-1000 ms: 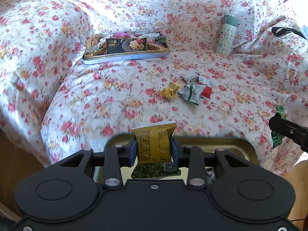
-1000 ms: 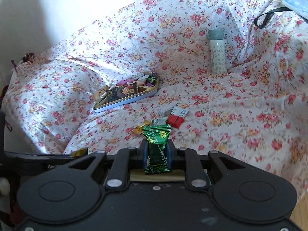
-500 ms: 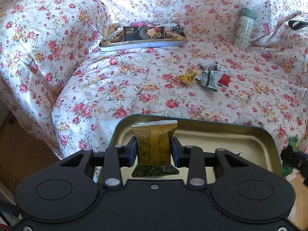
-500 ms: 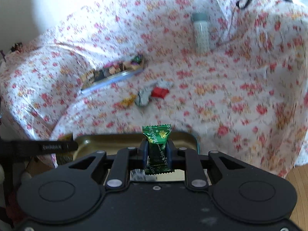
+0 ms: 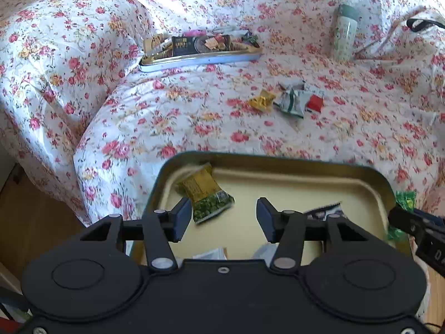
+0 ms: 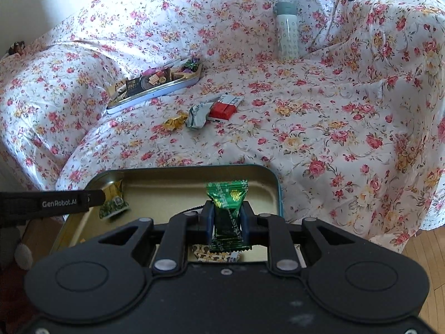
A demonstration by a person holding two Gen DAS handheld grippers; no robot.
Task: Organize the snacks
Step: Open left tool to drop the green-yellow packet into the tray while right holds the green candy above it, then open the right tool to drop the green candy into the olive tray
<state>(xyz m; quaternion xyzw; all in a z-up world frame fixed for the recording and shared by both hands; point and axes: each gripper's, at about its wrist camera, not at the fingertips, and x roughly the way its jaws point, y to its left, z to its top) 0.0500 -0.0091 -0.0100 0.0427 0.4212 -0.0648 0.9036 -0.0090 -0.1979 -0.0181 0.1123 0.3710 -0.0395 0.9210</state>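
At the far left, a flat tin (image 5: 200, 58) filled with snacks is seen lying on the flowered sheet (image 5: 167, 117). Nearer, a yellow-and-green packet (image 5: 207, 193) is seen tilted in the left part of the gold tray (image 5: 306, 183), free of the left gripper (image 5: 224, 217), whose jaws have just been opening and are spread apart with nothing between them. On the sheet beyond the tray, a gold candy (image 5: 261, 103), a grey-green wrapper (image 5: 292, 104) and a red packet (image 5: 314, 103) are clustered close together. Farther right, a pale bottle (image 5: 345, 36) is stood upright. Over the tray's right part, a green candy (image 6: 229, 217) is clamped upright by the right gripper (image 6: 226, 222).
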